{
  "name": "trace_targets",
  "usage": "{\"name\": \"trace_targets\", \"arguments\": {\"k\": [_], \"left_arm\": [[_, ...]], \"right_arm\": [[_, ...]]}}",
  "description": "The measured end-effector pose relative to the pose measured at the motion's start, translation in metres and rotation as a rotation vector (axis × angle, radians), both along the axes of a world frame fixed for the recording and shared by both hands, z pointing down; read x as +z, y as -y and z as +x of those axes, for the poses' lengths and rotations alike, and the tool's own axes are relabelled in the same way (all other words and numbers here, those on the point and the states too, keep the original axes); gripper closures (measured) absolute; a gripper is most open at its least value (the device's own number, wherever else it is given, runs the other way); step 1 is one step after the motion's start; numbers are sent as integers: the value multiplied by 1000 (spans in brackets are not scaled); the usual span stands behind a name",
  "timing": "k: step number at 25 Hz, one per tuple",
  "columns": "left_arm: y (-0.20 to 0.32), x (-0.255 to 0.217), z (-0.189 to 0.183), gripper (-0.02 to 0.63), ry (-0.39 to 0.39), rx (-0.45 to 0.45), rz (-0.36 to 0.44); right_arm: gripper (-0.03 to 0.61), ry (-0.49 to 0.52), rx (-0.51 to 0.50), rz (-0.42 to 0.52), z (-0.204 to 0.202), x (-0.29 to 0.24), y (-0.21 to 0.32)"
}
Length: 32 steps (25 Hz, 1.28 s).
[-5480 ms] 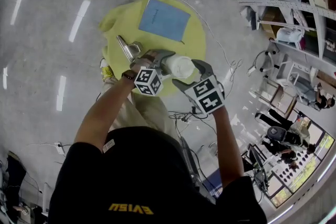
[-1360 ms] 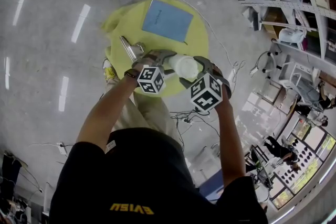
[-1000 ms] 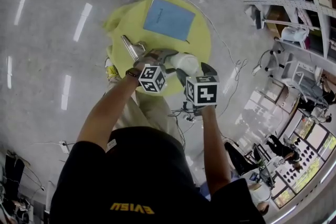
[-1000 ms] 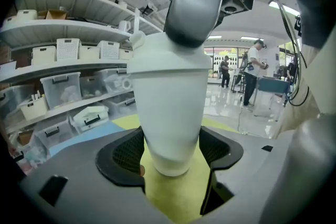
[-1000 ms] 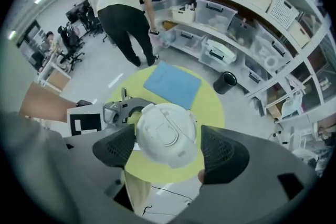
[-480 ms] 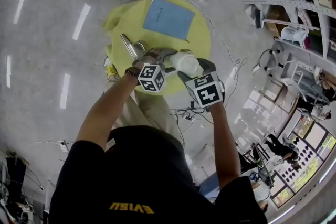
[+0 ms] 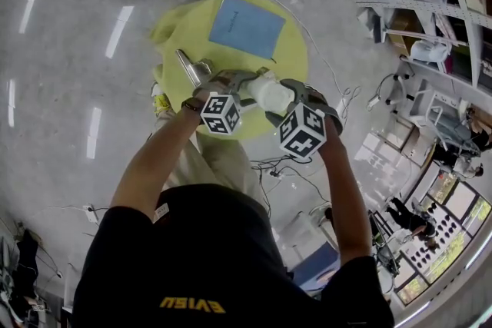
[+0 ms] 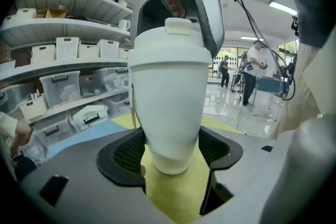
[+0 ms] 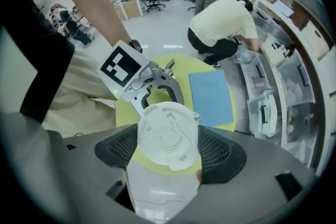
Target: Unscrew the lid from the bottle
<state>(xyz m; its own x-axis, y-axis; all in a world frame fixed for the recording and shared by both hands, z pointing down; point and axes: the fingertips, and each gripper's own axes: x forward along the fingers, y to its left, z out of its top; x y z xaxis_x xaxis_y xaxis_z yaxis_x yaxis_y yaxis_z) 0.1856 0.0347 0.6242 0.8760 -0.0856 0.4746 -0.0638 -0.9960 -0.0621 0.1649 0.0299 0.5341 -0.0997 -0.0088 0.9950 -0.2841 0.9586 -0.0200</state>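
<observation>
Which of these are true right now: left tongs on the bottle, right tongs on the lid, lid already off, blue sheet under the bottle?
1. The left tongs grip the bottle low on its body. True.
2. The right tongs reach down over the lid, which sits between their pads. True; the jaws have just been closing on it.
3. The lid is off and lies on the table. False: it sits on top of the bottle.
4. The blue sheet lies under the bottle. False: it lies flat on the far side of the table, apart from the bottle.
</observation>
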Motion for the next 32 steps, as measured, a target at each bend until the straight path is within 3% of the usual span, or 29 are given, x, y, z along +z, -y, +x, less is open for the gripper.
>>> {"name": "trace_targets", "arguments": {"k": [8,15,17,18,22,25,28,32], "left_arm": [[-3,6,-3,282,3,-7,4],[2,5,0,285,16,-9,0],[2,6,0,285,19,-12,-2],[2,8,-1,285,23,-11,-3],[1,12,-4,290,46,3,-1],[2,6,-1,291,51,6,0],[0,7,-3,293,53,3,-3],[-1,8,-5,295,51,5,-2]], "right_arm": [[221,-67,-316,-14,-3,8,-10],[219,-73,-301,-12,2,5,-6],[196,-88,-180,10,4,4,0],[173,-67,-69,17,3,1,4],[118,171,512,7,-9,-20,22],[110,216,822,52,3,-24,29],[115,132,954,99,15,-7,19],[153,127,964,131,15,3,12]]}}
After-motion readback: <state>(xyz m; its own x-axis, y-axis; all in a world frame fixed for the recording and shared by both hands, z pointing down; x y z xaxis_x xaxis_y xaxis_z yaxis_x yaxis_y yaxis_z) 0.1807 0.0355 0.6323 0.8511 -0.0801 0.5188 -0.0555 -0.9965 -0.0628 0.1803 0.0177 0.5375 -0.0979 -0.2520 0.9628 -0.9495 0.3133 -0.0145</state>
